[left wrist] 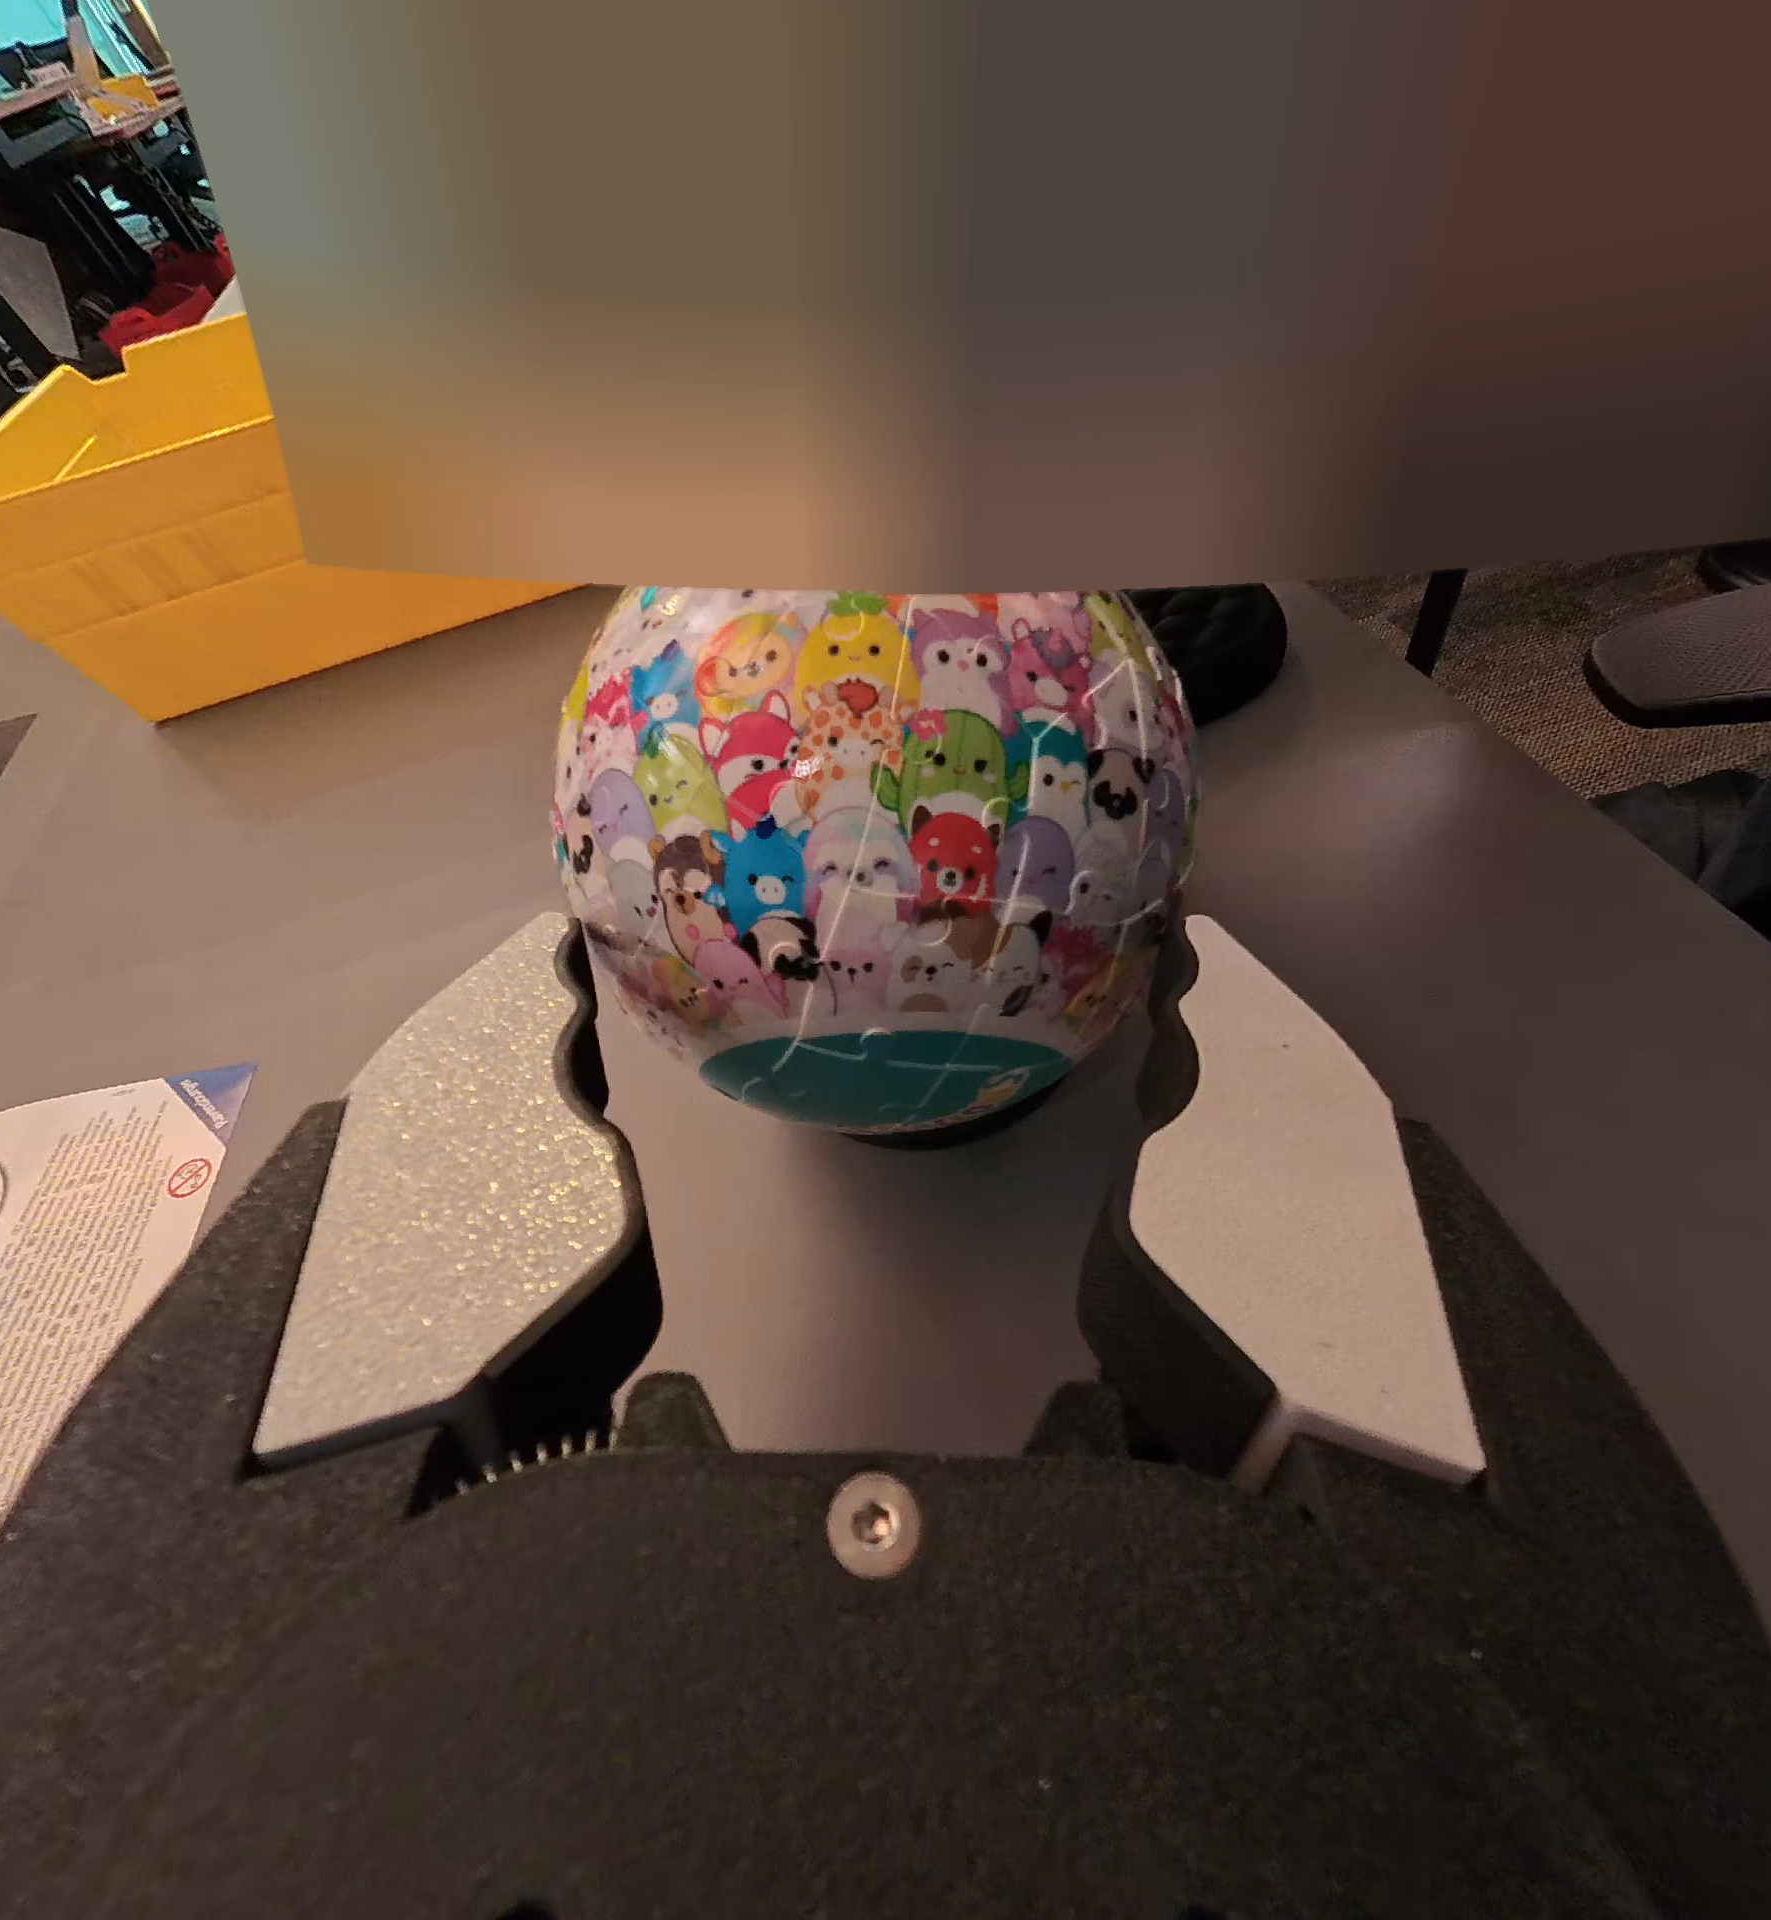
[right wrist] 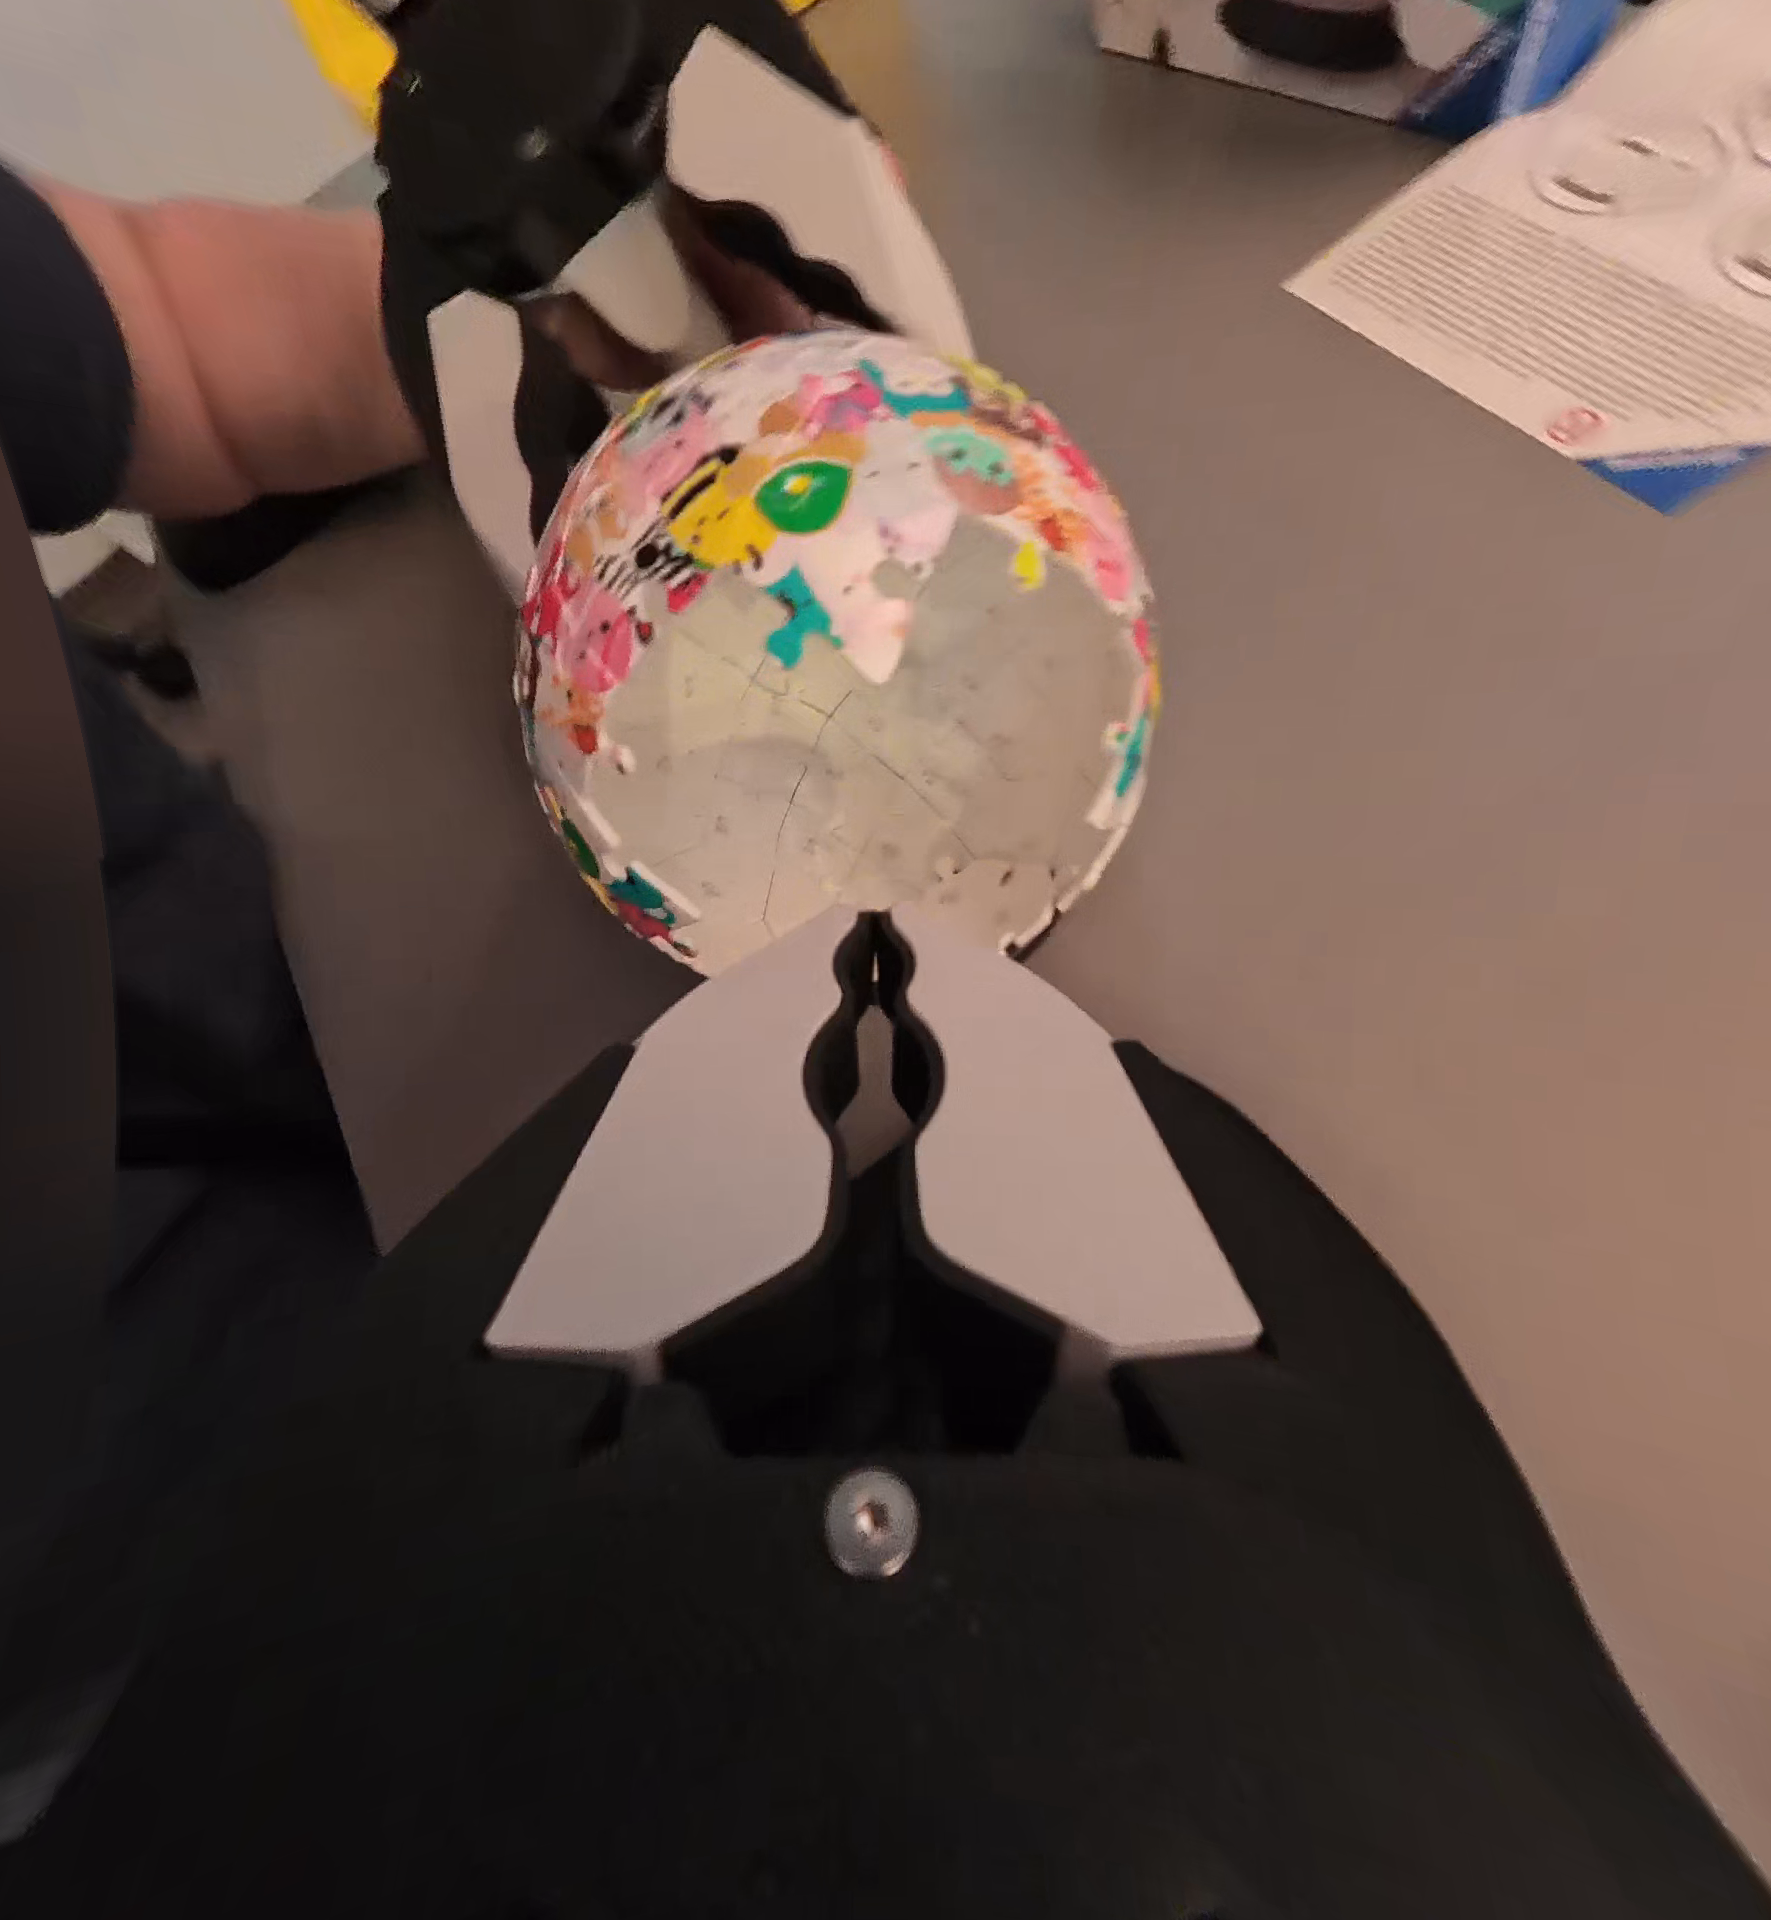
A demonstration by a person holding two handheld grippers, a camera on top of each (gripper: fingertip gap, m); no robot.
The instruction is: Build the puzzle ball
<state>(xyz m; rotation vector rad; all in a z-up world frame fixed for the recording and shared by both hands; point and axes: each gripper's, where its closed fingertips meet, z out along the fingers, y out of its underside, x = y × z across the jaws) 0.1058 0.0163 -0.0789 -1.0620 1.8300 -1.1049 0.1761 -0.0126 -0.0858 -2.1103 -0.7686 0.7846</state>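
Observation:
The puzzle ball (left wrist: 876, 831), covered in colourful cartoon animals, stands on a black stand (left wrist: 922, 1138) on the grey table (left wrist: 289, 852). My left gripper (left wrist: 876, 935) is spread wide, with both pads against the ball's lower sides. In the right wrist view the ball (right wrist: 839, 644) shows a large opening with its pale inside and a jagged rim. A pale piece (right wrist: 995, 894) sits in the rim's lower edge. My right gripper (right wrist: 870, 930) is shut, its tips at that lower rim beside the piece. The left gripper (right wrist: 694, 343) is behind the ball there.
A yellow bin (left wrist: 133, 540) stands at the back left. A printed leaflet (left wrist: 60, 1247) lies at the left, and shows in the right wrist view (right wrist: 1587, 291) with a box (right wrist: 1380, 62) beyond. A person's arm (right wrist: 237, 343) holds the left gripper. A chair (left wrist: 1691, 665) is past the table's right edge. My right fingertips sit around 9 cm from my left ones.

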